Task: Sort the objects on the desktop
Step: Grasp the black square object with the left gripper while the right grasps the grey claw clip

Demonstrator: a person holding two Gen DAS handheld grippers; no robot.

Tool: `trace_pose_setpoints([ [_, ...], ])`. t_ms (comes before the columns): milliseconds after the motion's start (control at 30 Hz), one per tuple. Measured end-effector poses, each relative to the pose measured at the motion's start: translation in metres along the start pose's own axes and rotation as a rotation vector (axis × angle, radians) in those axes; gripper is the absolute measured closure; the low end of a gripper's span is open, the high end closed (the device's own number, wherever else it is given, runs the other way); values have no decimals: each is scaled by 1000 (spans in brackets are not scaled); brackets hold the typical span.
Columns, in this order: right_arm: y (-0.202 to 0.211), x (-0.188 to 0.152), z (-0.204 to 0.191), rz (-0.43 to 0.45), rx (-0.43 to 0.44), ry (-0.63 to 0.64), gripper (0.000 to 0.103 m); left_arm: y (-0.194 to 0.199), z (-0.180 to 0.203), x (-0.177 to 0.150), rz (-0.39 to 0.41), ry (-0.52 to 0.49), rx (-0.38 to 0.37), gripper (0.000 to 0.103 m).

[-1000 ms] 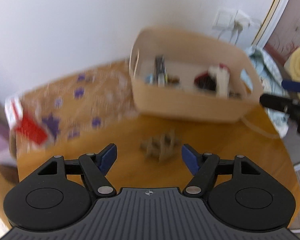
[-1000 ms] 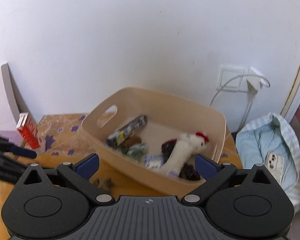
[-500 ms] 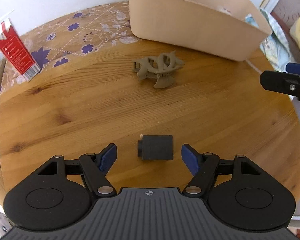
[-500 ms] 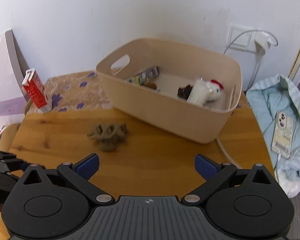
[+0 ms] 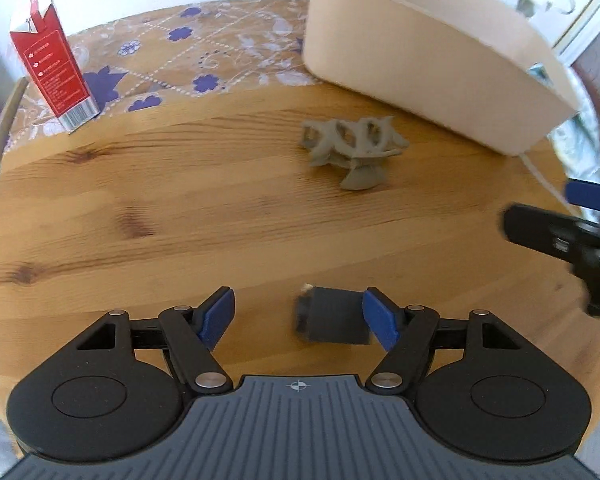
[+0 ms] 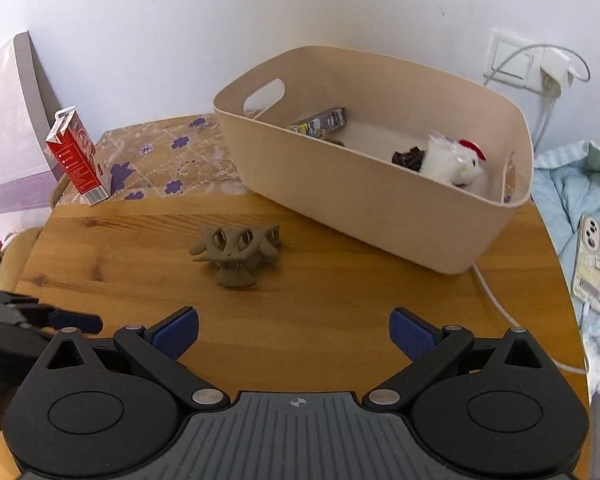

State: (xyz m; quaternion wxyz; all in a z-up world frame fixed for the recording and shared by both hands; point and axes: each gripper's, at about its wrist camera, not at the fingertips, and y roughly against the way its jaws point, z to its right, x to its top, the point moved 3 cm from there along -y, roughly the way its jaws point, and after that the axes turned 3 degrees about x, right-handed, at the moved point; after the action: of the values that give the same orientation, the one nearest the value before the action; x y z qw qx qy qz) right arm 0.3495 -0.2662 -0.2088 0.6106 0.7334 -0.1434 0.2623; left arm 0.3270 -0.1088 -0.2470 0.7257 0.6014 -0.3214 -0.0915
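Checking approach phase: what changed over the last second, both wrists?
Both grippers came down toward the table. The left gripper, jaws open, now straddles the small dark block, near its right pad, not gripped. The right gripper is open and empty. Hair claw, red carton and beige bin stayed put.

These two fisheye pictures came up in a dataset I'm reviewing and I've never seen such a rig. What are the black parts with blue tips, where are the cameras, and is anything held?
There is no robot: a person holds one pair of tongs in each hand, and a camera on each looks along its fingers. In the left view, the left tongs stand open around a small dark block on the wooden table; nothing is gripped. In the right view, the right tongs are open and empty. Also on the table: a grey hair claw clip, a red carton and a beige bin holding a white plush toy.
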Motion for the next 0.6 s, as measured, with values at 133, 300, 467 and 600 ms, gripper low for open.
trace_pose_setpoints([
  [133, -2, 1, -2, -3, 11, 3, 0, 2, 14, -6, -6, -51, -11, 30],
  [300, -10, 1, -1, -26, 19, 4, 0, -11, 15, -10, 0, -28, 65, 31],
  [467, -21, 2, -2, -34, 37, 1, 0, -21, 3, -12, 9, -26, 137, 37],
  [600, -33, 4, -7, -5, 68, -3, 0, -23, -16, -11, 13, 22, 158, 37],
])
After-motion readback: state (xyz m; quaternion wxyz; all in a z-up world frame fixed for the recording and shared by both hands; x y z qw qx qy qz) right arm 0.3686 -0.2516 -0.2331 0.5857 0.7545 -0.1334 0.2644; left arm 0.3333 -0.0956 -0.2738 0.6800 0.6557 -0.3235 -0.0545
